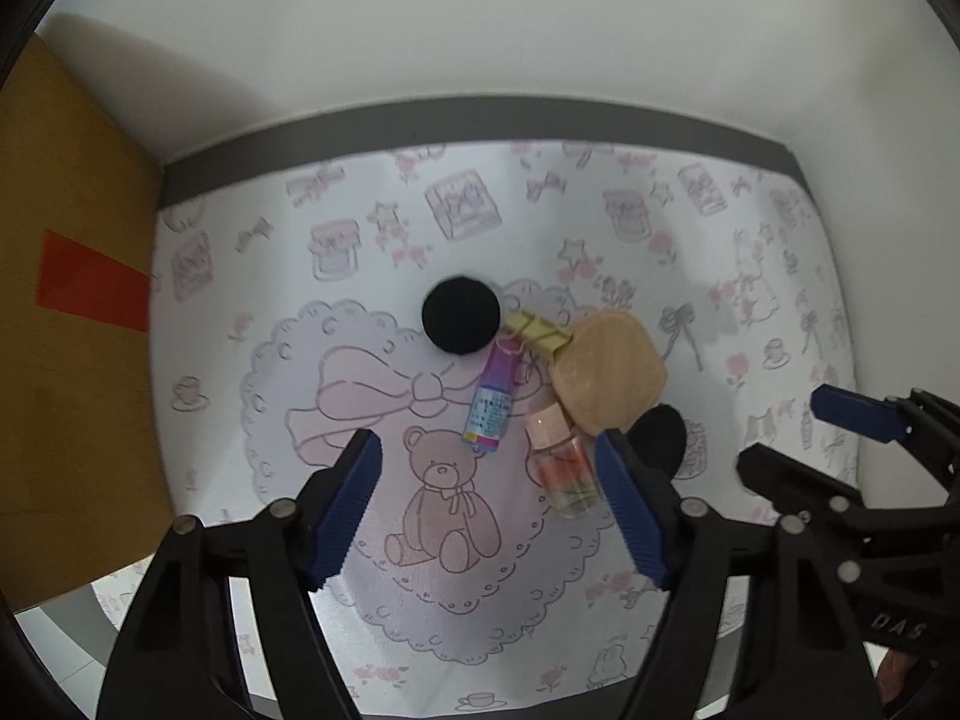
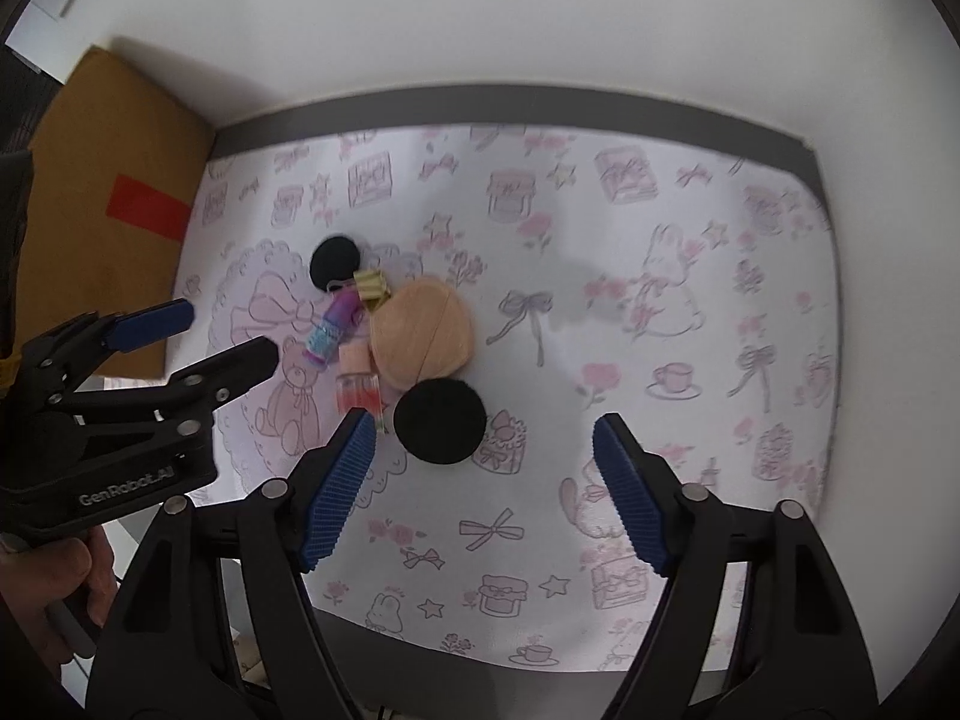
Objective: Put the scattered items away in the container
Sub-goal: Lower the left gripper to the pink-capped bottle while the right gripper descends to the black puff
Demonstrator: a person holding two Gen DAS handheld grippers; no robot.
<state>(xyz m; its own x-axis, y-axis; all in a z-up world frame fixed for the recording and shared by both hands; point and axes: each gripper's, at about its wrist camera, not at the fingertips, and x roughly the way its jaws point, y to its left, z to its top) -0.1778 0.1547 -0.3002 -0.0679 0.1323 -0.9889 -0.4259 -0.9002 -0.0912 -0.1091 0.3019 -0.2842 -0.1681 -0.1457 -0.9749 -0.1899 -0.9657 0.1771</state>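
Observation:
A cluster of small items lies on the printed mat (image 1: 360,228): a black round puff (image 1: 461,315), a yellow clip (image 1: 540,333), a beige pad (image 1: 609,378), a purple bottle (image 1: 495,402) and a clear pink-capped bottle (image 1: 561,468). A second black puff (image 1: 660,438) is half hidden behind one finger. My left gripper (image 1: 486,441) hangs open above the two bottles, touching neither. In the right wrist view my right gripper (image 2: 483,420) is open, with that second black puff (image 2: 441,420) between its fingers nearer the left one, untouched. The beige pad (image 2: 420,339) lies just beyond.
A brown cardboard box (image 1: 72,330) with a red strip stands at the mat's left edge, also the box (image 2: 114,210) in the right wrist view. A white wall rises behind a grey table border (image 1: 480,120). A hand (image 2: 48,588) holds the left gripper (image 2: 228,330).

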